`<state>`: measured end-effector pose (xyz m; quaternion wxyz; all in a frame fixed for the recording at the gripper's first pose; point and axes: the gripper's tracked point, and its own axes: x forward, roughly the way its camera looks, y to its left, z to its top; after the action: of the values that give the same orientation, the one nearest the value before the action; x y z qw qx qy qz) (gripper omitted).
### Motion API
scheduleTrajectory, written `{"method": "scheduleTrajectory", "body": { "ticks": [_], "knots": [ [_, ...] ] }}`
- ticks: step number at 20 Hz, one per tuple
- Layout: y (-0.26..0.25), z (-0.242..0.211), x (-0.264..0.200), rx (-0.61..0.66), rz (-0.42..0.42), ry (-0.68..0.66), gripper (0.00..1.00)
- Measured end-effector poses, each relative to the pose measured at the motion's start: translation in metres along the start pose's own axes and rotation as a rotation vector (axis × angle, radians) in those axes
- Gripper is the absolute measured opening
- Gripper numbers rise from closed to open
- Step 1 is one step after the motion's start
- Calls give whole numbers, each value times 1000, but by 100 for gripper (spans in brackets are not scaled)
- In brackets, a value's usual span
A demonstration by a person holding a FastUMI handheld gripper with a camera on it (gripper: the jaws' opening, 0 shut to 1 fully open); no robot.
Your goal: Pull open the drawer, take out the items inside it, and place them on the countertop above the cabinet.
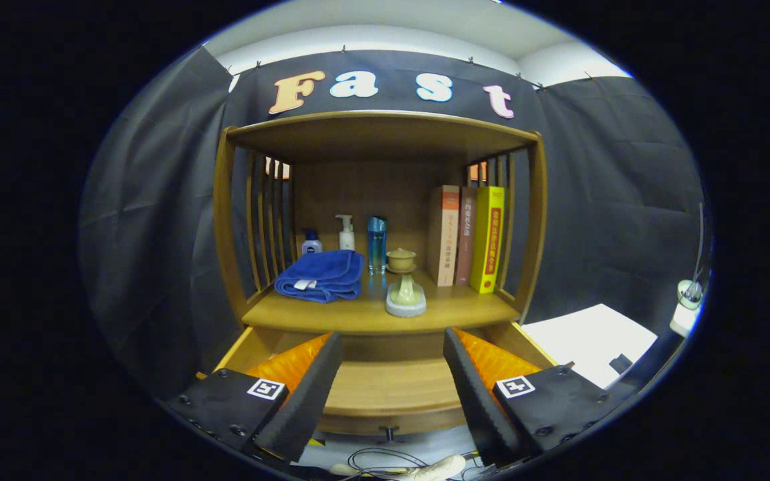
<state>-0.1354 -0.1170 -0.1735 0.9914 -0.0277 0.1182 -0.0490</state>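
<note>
**Drawer out, its floor bare as far as I can see**

The drawer [392,387] stands pulled out beneath the countertop [385,314], its handle [390,434] pointing toward us. The wooden floor showing between the fingers looks empty; whether anything lies in the corners behind them I cannot tell.

On the countertop just beyond sit a folded blue towel [321,275], soft and light, best pinched at a thick fold; and a small pale ceramic piece on a round base [406,297], which I'd judge hard, smooth and breakable, best taken by its narrow upper part. Behind it stand a lidded cup [401,259], a blue bottle [376,244], a pump bottle [345,232] and three books [466,235].

The gripper [392,387] hangs over the drawer, spread wide, holding nothing.
</note>
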Motion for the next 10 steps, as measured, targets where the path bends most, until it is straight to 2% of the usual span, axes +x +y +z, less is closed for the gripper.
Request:
{"method": "scheduleTrajectory", "body": {
  "ticks": [6,10],
  "knots": [
    [-7,-87,-27,-7,-21,43,100],
    [-2,-121,-26,-5,-25,78,99]
  ]
}}
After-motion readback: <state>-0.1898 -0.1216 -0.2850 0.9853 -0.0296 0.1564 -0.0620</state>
